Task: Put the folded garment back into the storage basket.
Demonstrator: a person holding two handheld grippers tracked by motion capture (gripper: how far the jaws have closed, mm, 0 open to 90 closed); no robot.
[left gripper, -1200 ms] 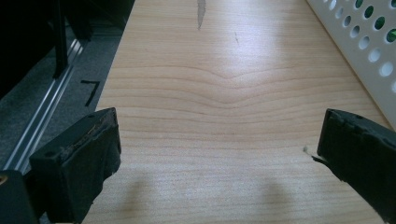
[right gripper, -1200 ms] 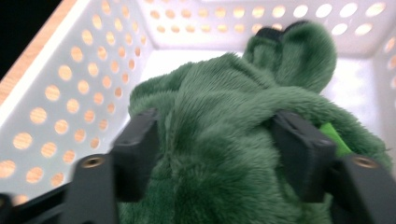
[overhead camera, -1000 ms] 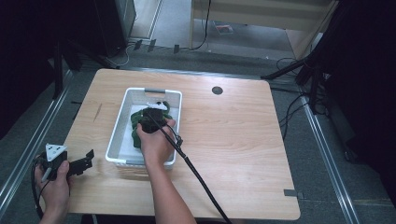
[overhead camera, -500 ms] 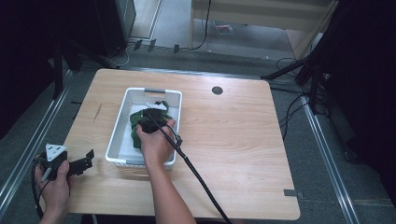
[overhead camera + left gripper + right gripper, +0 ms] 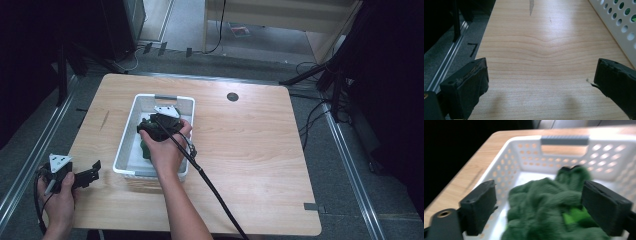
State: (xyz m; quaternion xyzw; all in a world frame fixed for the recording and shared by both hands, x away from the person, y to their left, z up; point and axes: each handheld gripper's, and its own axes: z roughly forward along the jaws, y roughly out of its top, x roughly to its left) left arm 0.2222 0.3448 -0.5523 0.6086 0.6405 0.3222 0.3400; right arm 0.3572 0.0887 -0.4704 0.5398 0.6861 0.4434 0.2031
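Currently: right gripper (image 5: pixel 539 212), jaws apart, over crumpled green fleece cloth (image 5: pixel 544 205) inside white perforated plastic basket (image 5: pixel 131 132); left gripper (image 5: pixel 541 87), jaws apart, idle beside basket; next, likely close on cloth

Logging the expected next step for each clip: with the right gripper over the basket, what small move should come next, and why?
Probably lower the right gripper a little and close it on the green cloth. Its jaws stand open on either side of the cloth heaped in the white basket, nothing pinched yet. The left gripper rests open over bare table, so it need not move.
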